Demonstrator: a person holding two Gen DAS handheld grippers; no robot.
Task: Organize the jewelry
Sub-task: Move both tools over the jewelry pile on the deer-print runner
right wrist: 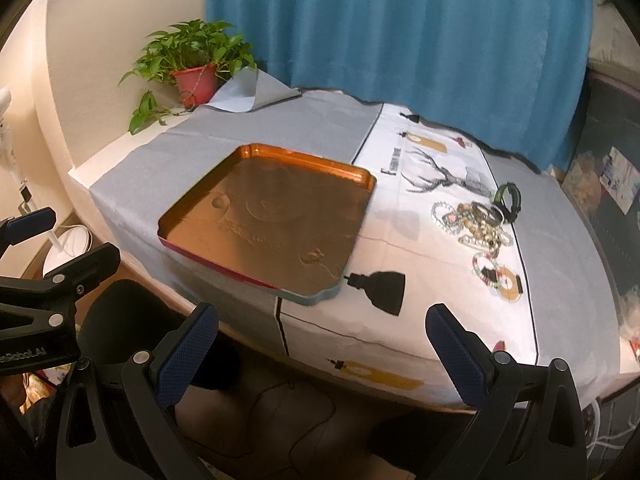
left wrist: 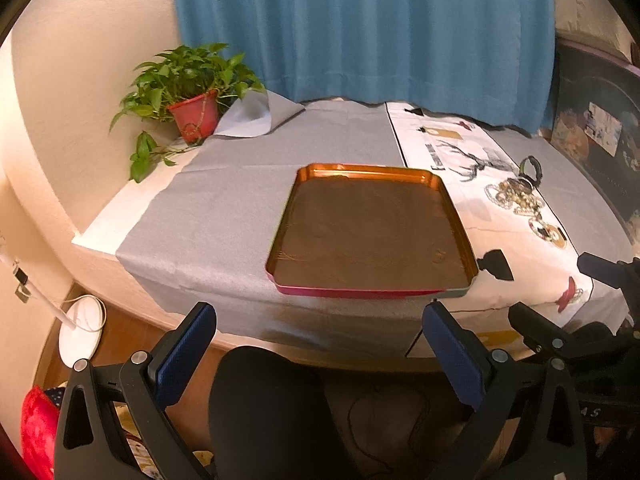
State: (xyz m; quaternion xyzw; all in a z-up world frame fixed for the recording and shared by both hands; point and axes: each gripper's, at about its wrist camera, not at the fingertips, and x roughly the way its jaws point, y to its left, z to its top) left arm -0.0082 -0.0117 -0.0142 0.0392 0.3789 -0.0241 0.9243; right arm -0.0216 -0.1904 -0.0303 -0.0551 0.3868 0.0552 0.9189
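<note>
Table (right wrist: 132, 184) under grey cloth, blue curtain (right wrist: 400, 32) behind it. Copper tray (right wrist: 280, 216) sits at the table's near edge, bare inside. Deer-print cloth (right wrist: 400, 260) lies just right of the tray. Jewelry pile (right wrist: 476, 220), beads and bracelets tangled, rests on that cloth, well right of the tray. Potted plant (right wrist: 196, 64) far left of tray. Left gripper (left wrist: 320, 344): jaws wide apart, holding nothing, short of the tray. Right gripper (right wrist: 324, 344): jaws wide apart, holding nothing, touching nothing.

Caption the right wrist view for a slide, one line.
Open right gripper faces an empty copper-coloured metal tray and a tangled pile of beaded jewelry on the printed white cloth.
</note>
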